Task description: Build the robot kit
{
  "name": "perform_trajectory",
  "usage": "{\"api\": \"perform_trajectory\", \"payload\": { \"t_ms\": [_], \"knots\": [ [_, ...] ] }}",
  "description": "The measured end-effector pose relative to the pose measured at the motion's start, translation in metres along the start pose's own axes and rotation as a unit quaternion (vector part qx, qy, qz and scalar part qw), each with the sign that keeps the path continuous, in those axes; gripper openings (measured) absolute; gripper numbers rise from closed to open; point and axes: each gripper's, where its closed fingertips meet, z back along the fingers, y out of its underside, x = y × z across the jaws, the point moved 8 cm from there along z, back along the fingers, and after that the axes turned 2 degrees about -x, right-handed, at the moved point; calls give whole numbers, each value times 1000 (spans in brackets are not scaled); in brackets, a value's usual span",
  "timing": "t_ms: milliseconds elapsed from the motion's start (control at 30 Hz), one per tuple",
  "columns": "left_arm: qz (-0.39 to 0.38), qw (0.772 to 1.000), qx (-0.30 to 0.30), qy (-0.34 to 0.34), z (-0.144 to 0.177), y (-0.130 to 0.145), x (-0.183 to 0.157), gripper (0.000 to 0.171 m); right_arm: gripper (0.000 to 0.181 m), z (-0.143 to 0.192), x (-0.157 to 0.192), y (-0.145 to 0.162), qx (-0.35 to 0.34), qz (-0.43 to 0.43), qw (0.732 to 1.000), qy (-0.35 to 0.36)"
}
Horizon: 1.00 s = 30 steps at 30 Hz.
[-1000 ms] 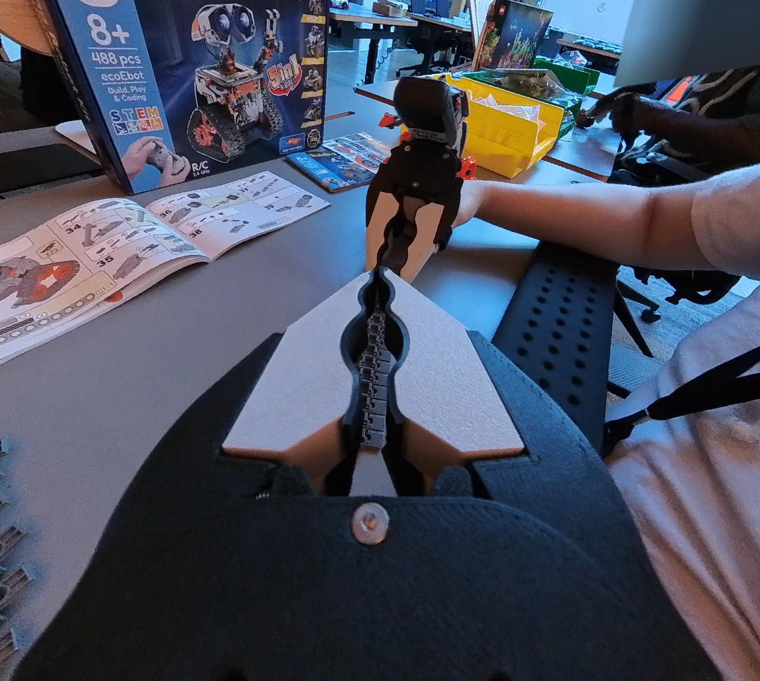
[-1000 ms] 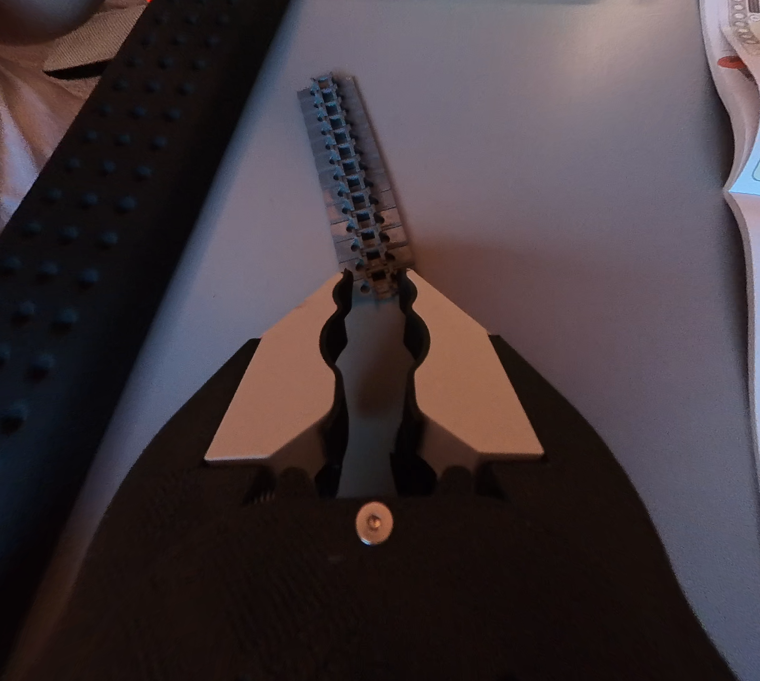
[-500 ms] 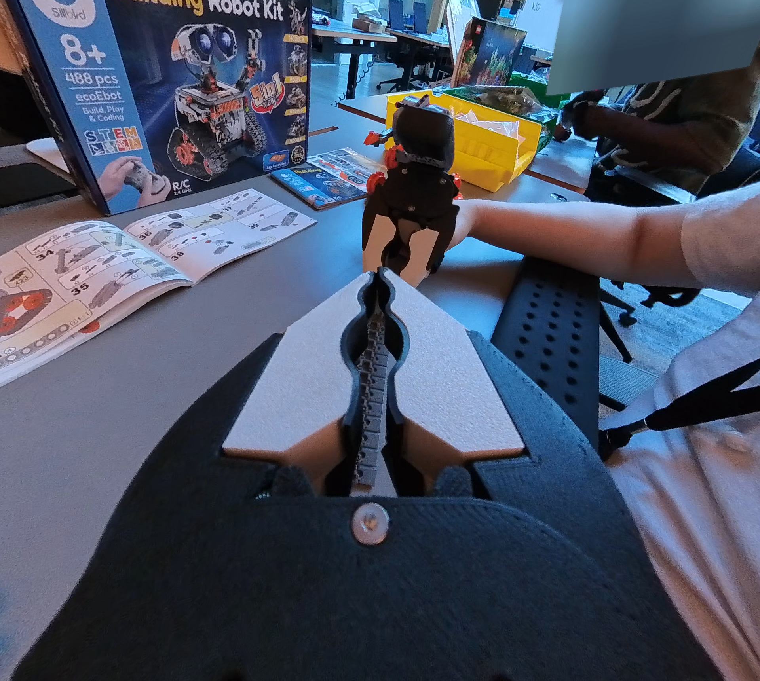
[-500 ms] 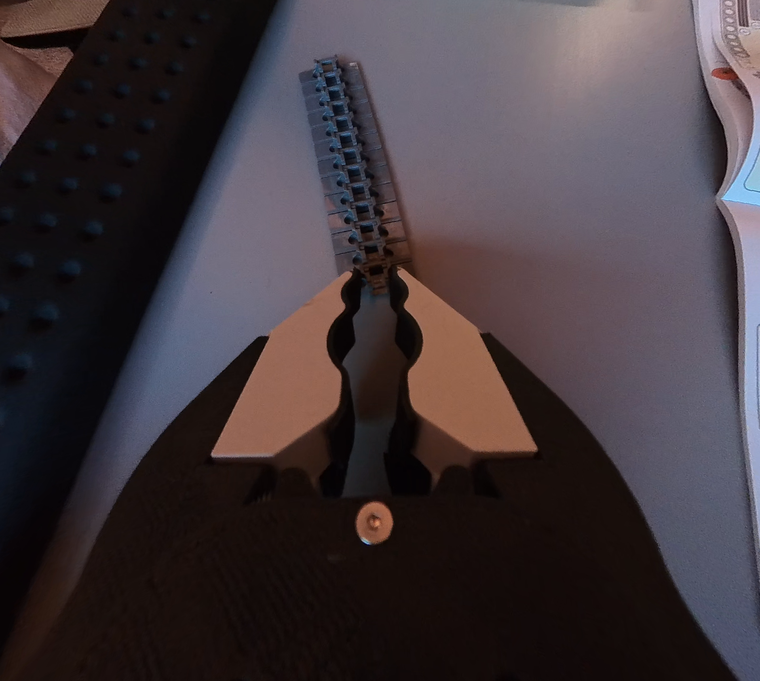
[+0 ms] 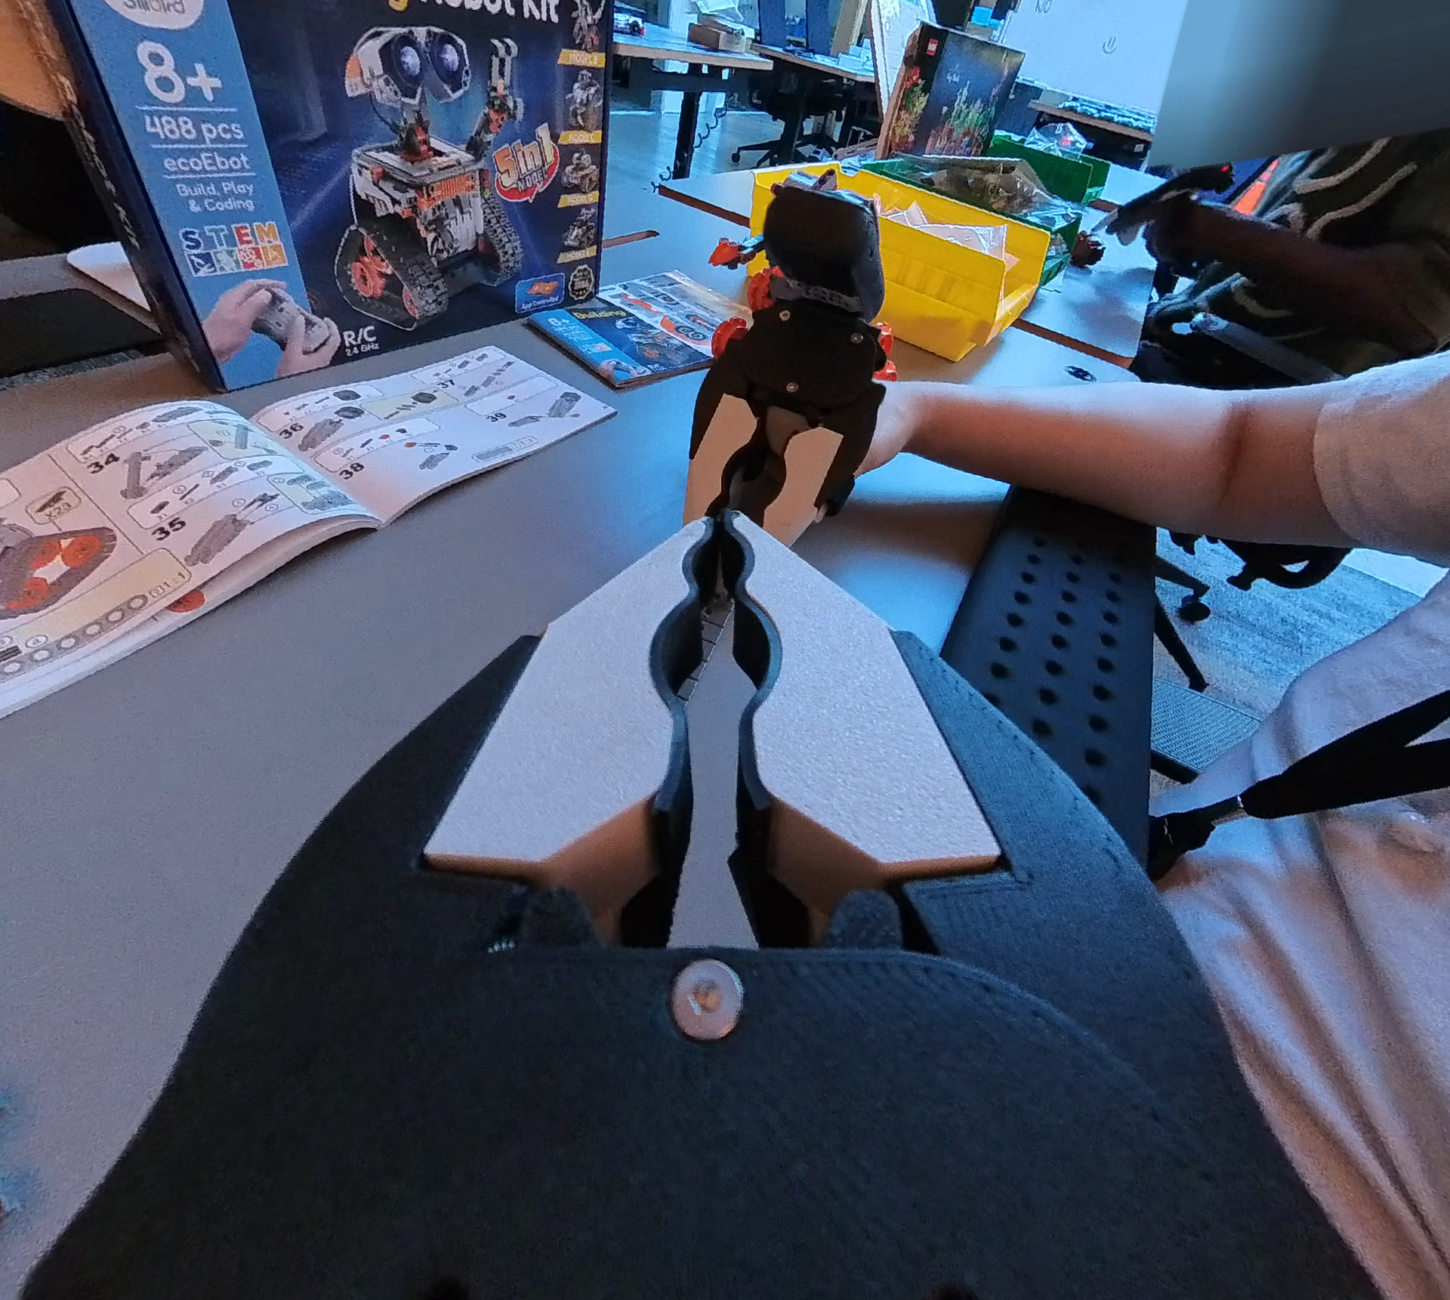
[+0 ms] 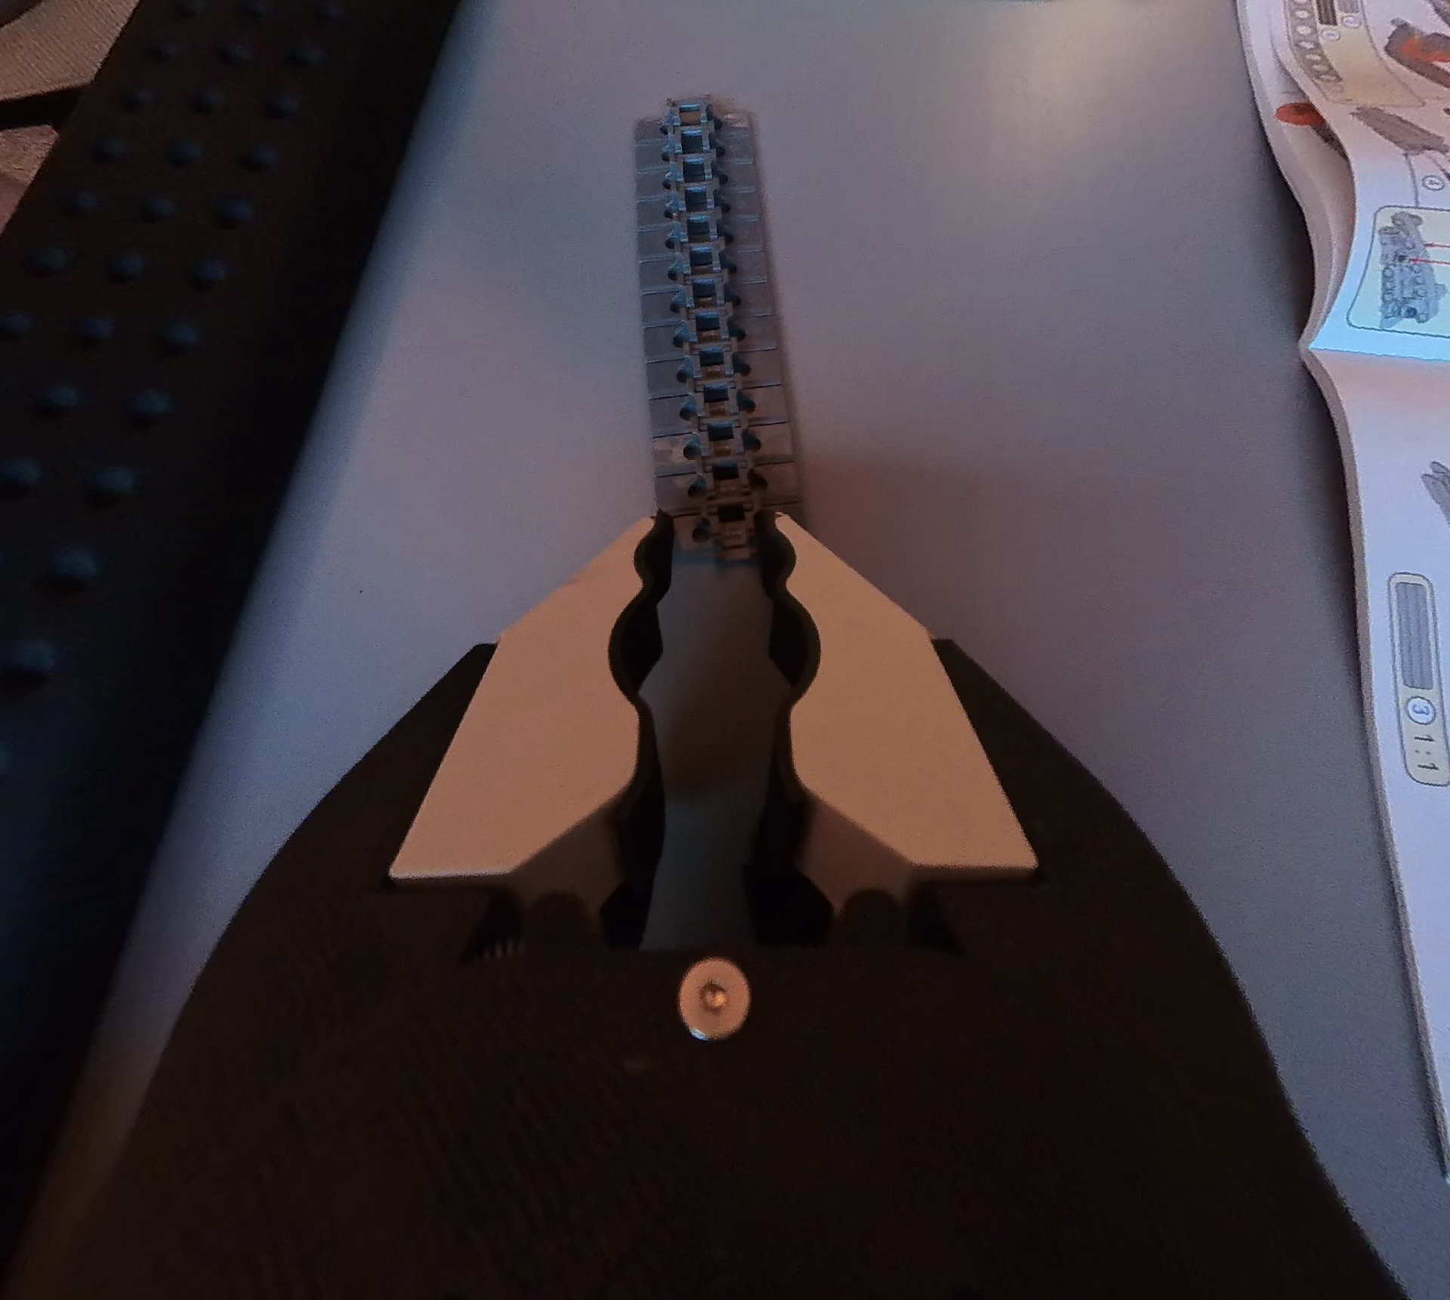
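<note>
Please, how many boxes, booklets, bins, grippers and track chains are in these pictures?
Cardboard boxes: 2 (blue printed box, dark printed box)
Paper booklets: 2 (open white booklet, closed blue booklet)
Plastic bins: 2 (yellow bin, green bin)
Two-finger grippers: 2 (left gripper, right gripper)
Grey plastic track chain: 1
Total: 9

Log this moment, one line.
left tool: shut, above track strip | right tool: shut on its end | strip: flat on table

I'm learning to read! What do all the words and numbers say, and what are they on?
I don't copy out writing; here is where it stands.
Blue toy box: big words and numbers, clear.
Open booklet: small step numbers, clear.
Small leaflet: too small to read.
Dark box behind the yellow bin: blurred.
</note>
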Motion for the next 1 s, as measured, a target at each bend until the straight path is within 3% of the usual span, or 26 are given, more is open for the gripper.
{"api": "perform_trajectory", "payload": {
  "t_ms": [233, 667, 867, 1000],
  "knots": [
    [1, 1000, 4, 1, 2, 1, -1, 0, 10, 0, 1, -1, -5, 8, 1000, 2],
    [-9, 1000, 12, -1, 2, -5, -2, 0, 11, -2, 2, -1, 5, 26, 1000, 11],
    [-9, 1000, 14, -1, 2, -5, -2, 0, 28, 1, -1, -3, -12, 24, 999, 21],
    [-7, 1000, 16, -2, 2, -2, -3, 0, 26, 2, 0, -3, -18, 14, 1000, 7]
  ]
}}
